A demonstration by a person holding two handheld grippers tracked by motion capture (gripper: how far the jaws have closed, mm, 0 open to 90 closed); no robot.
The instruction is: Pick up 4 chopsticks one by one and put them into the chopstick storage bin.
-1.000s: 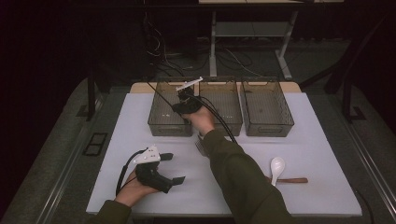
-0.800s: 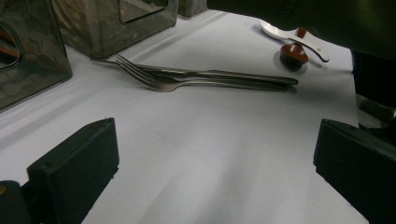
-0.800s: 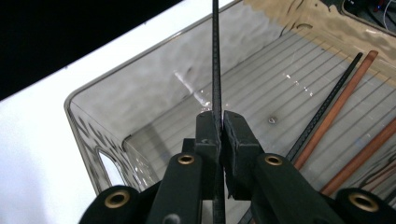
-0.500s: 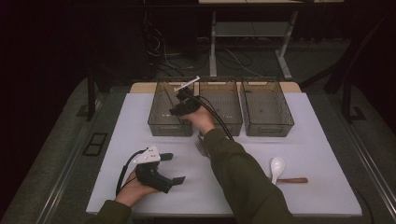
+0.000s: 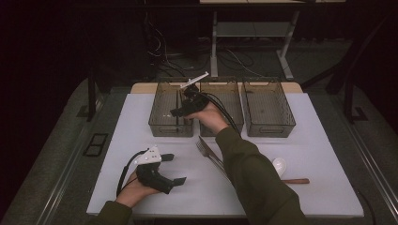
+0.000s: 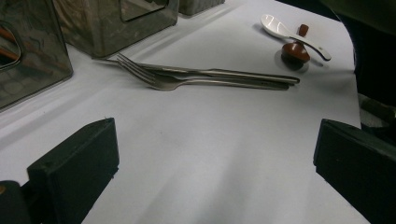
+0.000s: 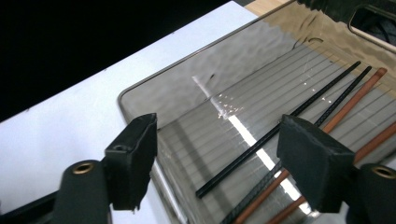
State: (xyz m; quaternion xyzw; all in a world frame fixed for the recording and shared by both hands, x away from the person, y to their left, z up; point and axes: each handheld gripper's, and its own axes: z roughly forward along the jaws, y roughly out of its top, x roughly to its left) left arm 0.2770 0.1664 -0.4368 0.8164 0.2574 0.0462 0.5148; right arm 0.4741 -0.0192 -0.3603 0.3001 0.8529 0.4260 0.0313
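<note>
White tabletop (image 5: 117, 140): right gripper (image 7: 217, 161) view reveals chopsticks (image 7: 280, 128) lying in left bin (image 5: 162, 126); jaws, just opening, stand empty; left gripper (image 6: 210, 172) wide.

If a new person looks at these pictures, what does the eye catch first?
First, the right gripper, its jaws just opened with nothing between them, over the left bin, where black and brown chopsticks lie. Next, the forks on the white table, with a white spoon beyond them.
</note>
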